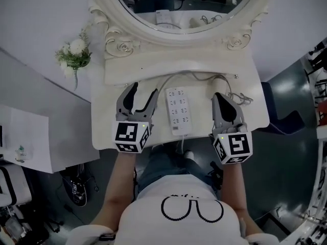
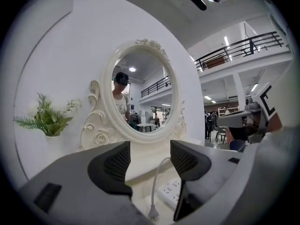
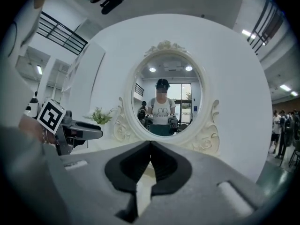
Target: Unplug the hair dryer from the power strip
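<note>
A white power strip (image 1: 177,111) lies lengthwise on the white vanity table (image 1: 102,121), between my two grippers; no plug shows in its sockets. In the left gripper view a loose white plug (image 2: 153,214) lies on the table left of the strip (image 2: 171,191), its cord (image 2: 157,179) running away toward the mirror. My left gripper (image 1: 143,92) hovers left of the strip, open and empty (image 2: 150,161). To the right of the strip, my right gripper (image 1: 220,97) is shut on nothing (image 3: 150,146). No hair dryer is in view.
An oval mirror (image 1: 184,4) in an ornate white frame stands at the back of the table. A small green plant (image 1: 74,55) hangs on the wall to the left. A white cable (image 1: 194,74) arcs behind the strip. A blue seat (image 1: 286,121) stands at the right.
</note>
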Tool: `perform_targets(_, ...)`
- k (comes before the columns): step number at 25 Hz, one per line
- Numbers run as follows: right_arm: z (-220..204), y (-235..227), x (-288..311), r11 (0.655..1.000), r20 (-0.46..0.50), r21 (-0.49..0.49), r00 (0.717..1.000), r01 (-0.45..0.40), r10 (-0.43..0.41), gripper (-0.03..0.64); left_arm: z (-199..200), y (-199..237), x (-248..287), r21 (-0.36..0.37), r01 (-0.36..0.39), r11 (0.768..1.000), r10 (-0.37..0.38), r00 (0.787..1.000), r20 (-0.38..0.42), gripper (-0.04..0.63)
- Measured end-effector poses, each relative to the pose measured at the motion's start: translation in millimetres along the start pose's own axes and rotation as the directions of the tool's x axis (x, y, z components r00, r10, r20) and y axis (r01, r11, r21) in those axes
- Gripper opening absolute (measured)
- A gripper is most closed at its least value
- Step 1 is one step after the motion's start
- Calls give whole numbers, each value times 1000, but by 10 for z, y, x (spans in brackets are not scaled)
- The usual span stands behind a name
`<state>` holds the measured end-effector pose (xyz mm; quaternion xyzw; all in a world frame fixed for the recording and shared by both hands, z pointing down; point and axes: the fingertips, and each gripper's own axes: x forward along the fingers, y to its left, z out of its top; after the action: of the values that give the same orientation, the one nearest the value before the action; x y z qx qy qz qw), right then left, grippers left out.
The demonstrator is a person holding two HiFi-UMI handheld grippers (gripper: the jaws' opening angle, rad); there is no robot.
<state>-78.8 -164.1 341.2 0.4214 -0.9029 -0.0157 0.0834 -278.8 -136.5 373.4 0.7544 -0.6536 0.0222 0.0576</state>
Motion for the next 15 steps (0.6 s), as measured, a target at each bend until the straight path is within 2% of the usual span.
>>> perform_targets(3, 161, -101, -120, 999, 33, -32, 999, -37, 38, -5, 160, -137, -103, 28, -60, 998, 59, 998, 27, 260)
perform_targets(4, 206, -125, -155, 998, 46, -46, 997, -54, 56, -5, 224, -191, -158, 42, -85, 996, 83, 996, 44, 190)
perform_targets(5, 249, -142, -192, 996, 59, -62, 995, -72, 75, -5, 287, -247, -216, 56, -112, 992, 108, 992, 60, -2)
perform_targets(10, 426, -212, -394, 984, 124, -100, 980, -145, 157, -5, 553, -600, -423, 132, -196, 972, 179, 976, 126, -2)
perform_targets(15, 523, -333, -588, 981, 149, -100, 972, -169, 183, -5, 816, -901, -607, 133, -236, 963, 205, 956, 210, -2)
